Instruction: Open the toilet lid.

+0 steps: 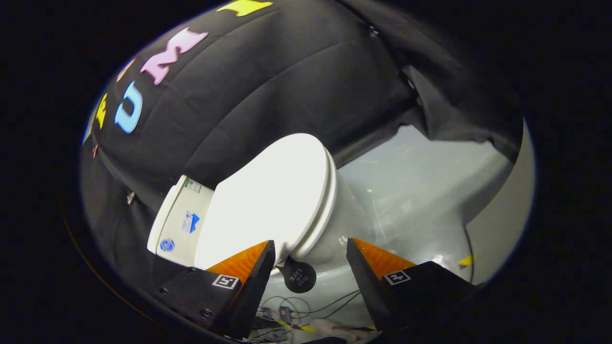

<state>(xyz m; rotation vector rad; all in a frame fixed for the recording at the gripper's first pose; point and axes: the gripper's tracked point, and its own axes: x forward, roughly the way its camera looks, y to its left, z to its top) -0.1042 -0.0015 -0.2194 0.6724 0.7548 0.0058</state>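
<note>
A white toilet stands tilted in the view, its lid [272, 196] lying flat down on the seat [330, 200], the two rims showing as stacked edges. The tank [179, 224], with small stickers on it, sits behind the lid against the black cloth. The bowl [346, 222] drops below the seat. My gripper [311, 244] is open, fingers wide apart at the side rim of the lid. One fingertip [263, 260] overlaps the lid's top surface and the other fingertip [363, 263] sits off past the bowl. Nothing is pressed between them.
A black round tag [297, 278] hangs just below the rim between the fingers. Thin cables [306, 306] lie on the pale grey floor [411, 191]. A yellow tape mark [466, 261] is on the floor beside a light panel [502, 224]. Black cloth [267, 86] hangs behind the toilet.
</note>
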